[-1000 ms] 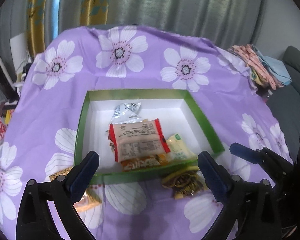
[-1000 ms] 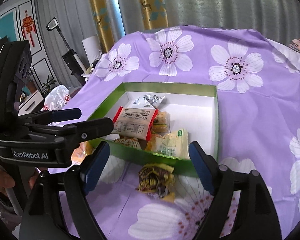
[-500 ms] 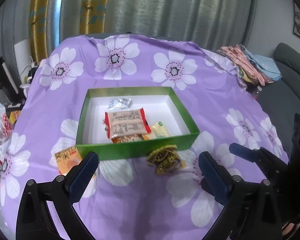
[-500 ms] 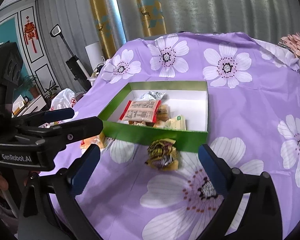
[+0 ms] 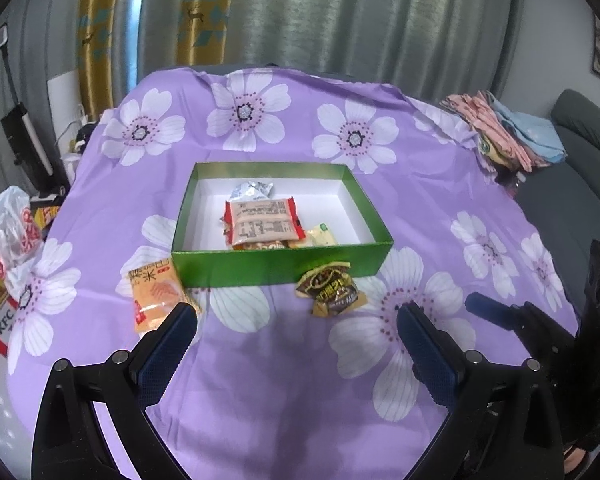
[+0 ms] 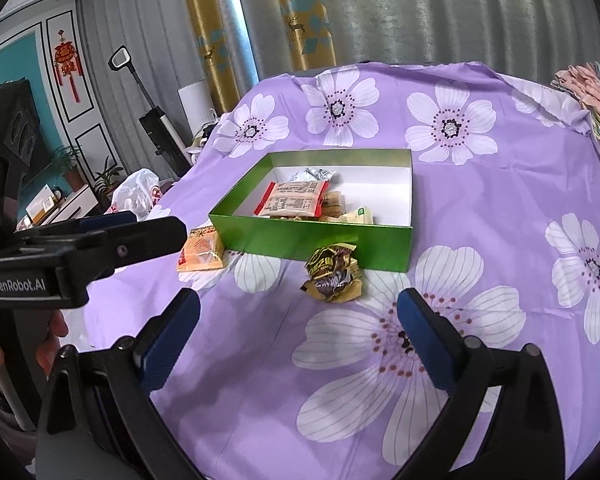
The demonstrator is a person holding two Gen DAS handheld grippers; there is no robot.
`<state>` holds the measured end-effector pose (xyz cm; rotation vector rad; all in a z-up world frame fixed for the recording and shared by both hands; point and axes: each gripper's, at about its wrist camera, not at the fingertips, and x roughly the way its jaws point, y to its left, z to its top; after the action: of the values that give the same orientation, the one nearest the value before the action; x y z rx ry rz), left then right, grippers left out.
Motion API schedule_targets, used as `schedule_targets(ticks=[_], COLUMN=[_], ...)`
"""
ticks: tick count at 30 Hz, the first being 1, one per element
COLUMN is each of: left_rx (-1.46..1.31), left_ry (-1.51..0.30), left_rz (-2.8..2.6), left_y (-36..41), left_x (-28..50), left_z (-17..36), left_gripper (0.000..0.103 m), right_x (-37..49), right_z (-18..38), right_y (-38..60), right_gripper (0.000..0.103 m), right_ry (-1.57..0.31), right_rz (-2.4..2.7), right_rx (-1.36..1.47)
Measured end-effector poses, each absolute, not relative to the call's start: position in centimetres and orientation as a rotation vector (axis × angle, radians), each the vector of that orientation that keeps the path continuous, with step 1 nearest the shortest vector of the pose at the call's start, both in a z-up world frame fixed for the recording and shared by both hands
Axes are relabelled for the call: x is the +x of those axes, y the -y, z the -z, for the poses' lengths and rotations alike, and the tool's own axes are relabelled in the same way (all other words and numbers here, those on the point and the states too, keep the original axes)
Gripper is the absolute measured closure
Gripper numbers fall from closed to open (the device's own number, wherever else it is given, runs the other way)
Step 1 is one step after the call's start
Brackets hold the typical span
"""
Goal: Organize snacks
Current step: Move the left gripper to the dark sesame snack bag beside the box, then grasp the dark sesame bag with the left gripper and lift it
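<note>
At frame centre sits your green box (image 5: 280, 268), several snacks inside; a brown packet (image 5: 331, 287) and orange packet (image 5: 154, 294) lie outside its near wall. Both grippers (image 5: 296, 320) (image 6: 298, 312) gape wide, empty; next, I judge, close on either.

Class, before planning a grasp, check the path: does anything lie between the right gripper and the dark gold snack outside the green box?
Nothing visible does. Only bare purple cloth lies between the open right gripper and the dark gold snack.

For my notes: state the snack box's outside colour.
Shiny green box, white inside; clearest in the right wrist view.
</note>
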<state>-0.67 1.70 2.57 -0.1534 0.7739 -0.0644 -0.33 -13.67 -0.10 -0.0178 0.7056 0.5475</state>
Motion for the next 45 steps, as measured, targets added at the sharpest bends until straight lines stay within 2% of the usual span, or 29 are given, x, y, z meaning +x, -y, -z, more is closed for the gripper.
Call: schedule_targets(ticks=[21, 39, 45], left_rx=[-0.281, -0.394, -0.442], left_ry=[-0.988, -1.044, -1.047], left_rz=[0.134, 0.279, 0.329], left_y=[-2.8, -1.6, -1.7], left_x=[0.8, 5.9, 7.7], left_z=[4.3, 7.1, 7.3], left_gripper=[0.003, 0.003, 0.003], right_x=[0.6, 5.5, 7.4], right_z=[4.9, 8.9, 9.5], right_y=[14.2, 14.5, 13.7], right_gripper=[0.003, 0.005, 0.013], right_ry=[-0.815, -0.87, -0.874], right_rz=[-0.542, -0.551, -0.588], right_rx=[0.01, 0.067, 0.056])
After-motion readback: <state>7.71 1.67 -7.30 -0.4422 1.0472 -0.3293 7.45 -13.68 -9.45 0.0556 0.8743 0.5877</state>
